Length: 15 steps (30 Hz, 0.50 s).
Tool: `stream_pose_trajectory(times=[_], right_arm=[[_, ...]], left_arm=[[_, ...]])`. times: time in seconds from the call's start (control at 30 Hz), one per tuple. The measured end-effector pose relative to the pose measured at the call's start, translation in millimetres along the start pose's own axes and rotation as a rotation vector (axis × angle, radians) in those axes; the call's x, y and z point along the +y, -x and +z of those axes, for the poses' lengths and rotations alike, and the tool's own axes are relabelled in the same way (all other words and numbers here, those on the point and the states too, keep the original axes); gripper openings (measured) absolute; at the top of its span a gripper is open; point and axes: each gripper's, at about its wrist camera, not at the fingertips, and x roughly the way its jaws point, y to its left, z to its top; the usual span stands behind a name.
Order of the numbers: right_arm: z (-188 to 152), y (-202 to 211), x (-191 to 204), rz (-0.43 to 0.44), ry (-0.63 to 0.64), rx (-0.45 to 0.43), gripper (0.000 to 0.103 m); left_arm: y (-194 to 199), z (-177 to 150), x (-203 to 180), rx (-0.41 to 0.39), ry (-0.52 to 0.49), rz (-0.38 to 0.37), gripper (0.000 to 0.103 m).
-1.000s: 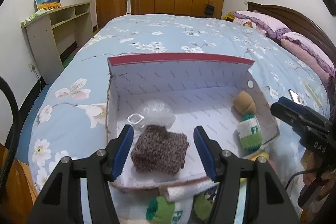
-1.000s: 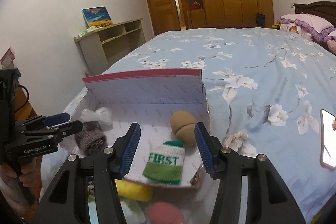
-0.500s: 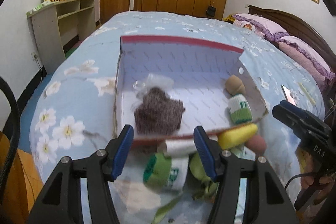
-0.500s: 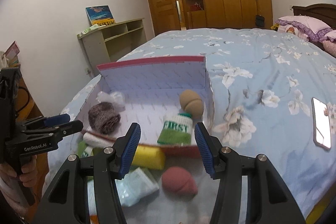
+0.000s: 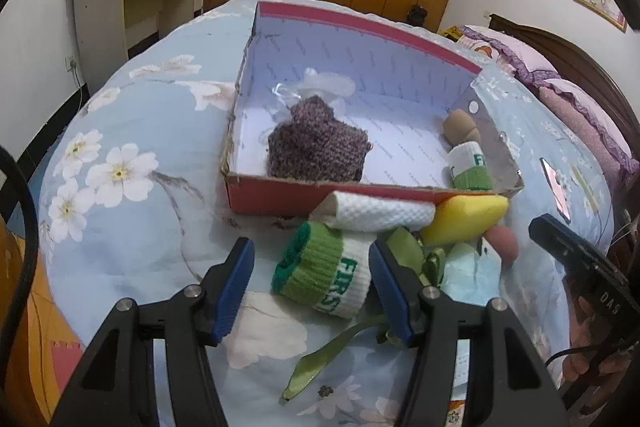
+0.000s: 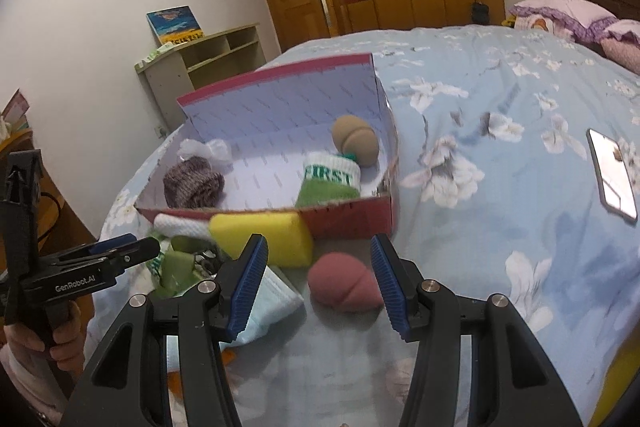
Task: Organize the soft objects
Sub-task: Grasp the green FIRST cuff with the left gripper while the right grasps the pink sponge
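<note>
Lying loose on the blue floral bedspread [image 5: 132, 259], a rolled green-and-white sock [image 5: 324, 277] sits between the spread jaws of the left gripper [image 5: 311, 283], just in front of the red shoebox [image 5: 280, 193] that serves as the sorting bin. The jaws stand wide and hold nothing, the right pad near the sock's white cuff. Inside the box already rest a purple knitted piece [image 5: 316, 147], a clear plastic bag [image 5: 320, 87], a tan beauty sponge [image 5: 460, 125] and a matching sock [image 5: 470, 167]. Outside, against the front wall, crowd a white rolled cloth [image 5: 384, 215], a yellow sponge [image 5: 464, 213], a green ribbon [image 5: 340, 347], a pale face mask [image 6: 268, 303] and a pink beauty sponge [image 6: 344, 285], the last framed by the right gripper [image 6: 318, 285], also wide and empty.

Risk, judging from the clutter: the left jaws could pinch ribbon or cloth along with the sock and drag them. A shallow bite may let the soft roll squirm free, and the pink sponge could roll off the pads.
</note>
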Motion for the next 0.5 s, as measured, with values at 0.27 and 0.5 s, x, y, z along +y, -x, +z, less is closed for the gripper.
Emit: stream_pose_trajectory(times=[0.27, 0.5], right_arm=[[-9.8, -16.6, -5.3, -0.040, -0.014, 0.033, 0.055], [-16.2, -33.7, -9.4, -0.058, -0.034, 0.064, 0.055]], left_arm=[[-15.1, -2.9, -4.6, 0.024, -0.013, 0.022, 0.063], [-28.0, -2.8, -1.8, 0.037, 0.016, 0.005, 0.063]])
